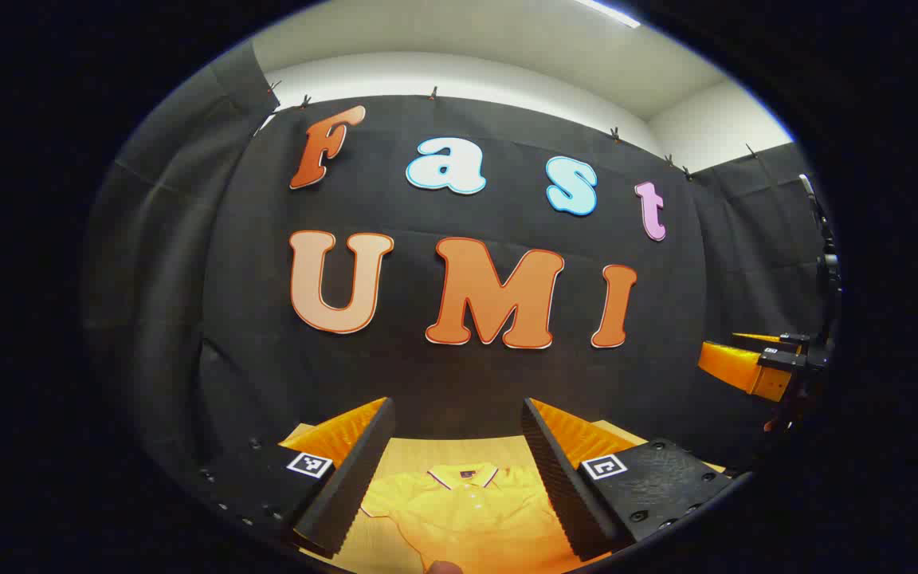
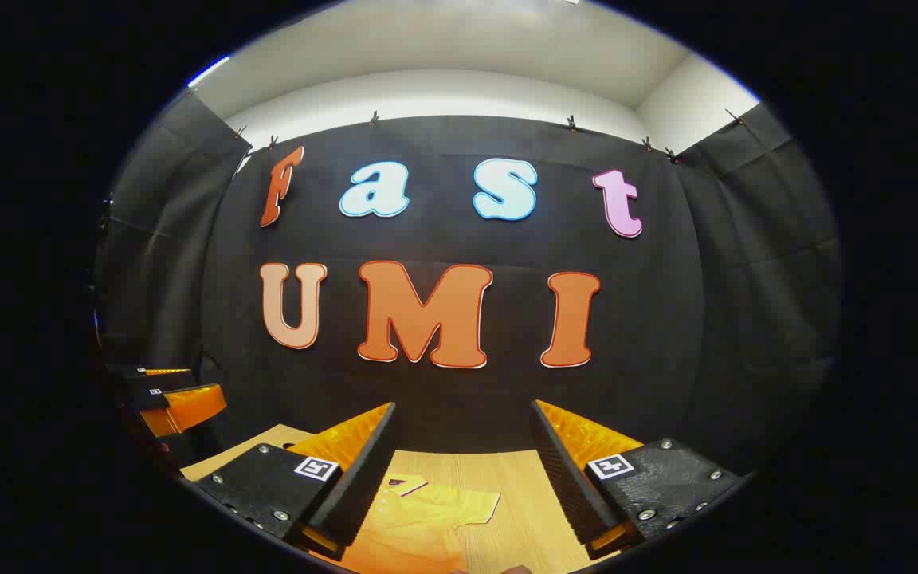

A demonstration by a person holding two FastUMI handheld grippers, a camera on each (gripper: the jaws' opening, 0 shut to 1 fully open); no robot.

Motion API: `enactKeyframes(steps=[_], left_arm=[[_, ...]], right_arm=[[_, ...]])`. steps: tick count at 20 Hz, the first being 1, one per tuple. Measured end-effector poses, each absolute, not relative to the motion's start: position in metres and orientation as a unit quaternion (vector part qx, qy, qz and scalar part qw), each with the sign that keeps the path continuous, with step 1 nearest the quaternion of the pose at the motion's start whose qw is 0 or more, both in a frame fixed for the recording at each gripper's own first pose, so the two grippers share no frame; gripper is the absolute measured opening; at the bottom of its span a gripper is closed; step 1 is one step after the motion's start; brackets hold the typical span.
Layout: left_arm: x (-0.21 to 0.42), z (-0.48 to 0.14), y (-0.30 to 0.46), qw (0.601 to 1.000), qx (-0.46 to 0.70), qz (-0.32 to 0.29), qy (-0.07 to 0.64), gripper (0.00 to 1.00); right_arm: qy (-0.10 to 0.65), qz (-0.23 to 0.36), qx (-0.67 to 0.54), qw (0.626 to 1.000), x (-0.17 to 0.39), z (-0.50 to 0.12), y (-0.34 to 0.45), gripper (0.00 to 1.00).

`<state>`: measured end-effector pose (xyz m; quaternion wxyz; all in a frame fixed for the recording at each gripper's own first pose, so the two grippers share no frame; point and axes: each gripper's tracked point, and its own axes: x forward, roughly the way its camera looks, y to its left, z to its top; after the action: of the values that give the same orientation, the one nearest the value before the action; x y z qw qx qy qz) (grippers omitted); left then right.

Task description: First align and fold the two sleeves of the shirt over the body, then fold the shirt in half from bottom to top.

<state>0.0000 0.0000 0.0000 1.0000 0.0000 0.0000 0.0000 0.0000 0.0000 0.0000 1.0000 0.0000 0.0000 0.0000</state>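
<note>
A yellow polo shirt [image 1: 467, 510] lies flat on the wooden table [image 1: 419, 454], collar toward the far wall. In the left gripper view my left gripper [image 1: 455, 470] hangs open above its collar and chest, holding nothing. In the right gripper view my right gripper [image 2: 463, 470] is open above the table, with the shirt [image 2: 419, 514] and one short sleeve low and left between its fingers. The right gripper [image 1: 754, 363] shows at the right edge of the left gripper view, raised. The left gripper [image 2: 176, 402] appears at the left edge of the right gripper view.
The black cloth wall stands close behind the table's far edge. Bare wood [image 2: 523, 494] lies to the right of the shirt. A dark stand [image 1: 825, 271] rises at the far right.
</note>
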Motion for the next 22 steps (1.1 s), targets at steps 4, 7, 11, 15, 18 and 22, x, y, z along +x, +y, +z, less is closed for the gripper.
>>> enactKeyframes(steps=[4,7,11,15,18,22], left_arm=[[0.004,-0.015,-0.024,1.0,0.023,0.007,0.005,0.97],[0.018,-0.022,-0.033,0.999,0.023,0.026,0.014,0.97],[0.035,-0.022,-0.027,0.998,0.039,0.053,0.017,0.98],[0.039,-0.034,-0.031,0.998,0.026,0.052,0.037,0.98],[0.042,-0.034,-0.017,0.996,0.03,0.071,0.037,0.97],[0.042,-0.027,-0.02,0.996,0.028,0.077,0.021,0.97]], right_arm=[[0.006,0.027,-0.007,1.0,0.008,-0.02,0.009,0.98],[-0.001,0.046,-0.025,0.999,0.02,-0.024,0.016,0.98],[0.006,0.073,-0.021,0.997,0.044,-0.035,0.027,0.98],[0.021,0.096,-0.025,0.995,0.049,-0.043,0.029,0.98],[0.044,0.102,-0.02,0.994,0.056,-0.058,0.026,0.98],[0.068,0.082,-0.024,0.994,0.081,-0.088,0.016,0.98]])
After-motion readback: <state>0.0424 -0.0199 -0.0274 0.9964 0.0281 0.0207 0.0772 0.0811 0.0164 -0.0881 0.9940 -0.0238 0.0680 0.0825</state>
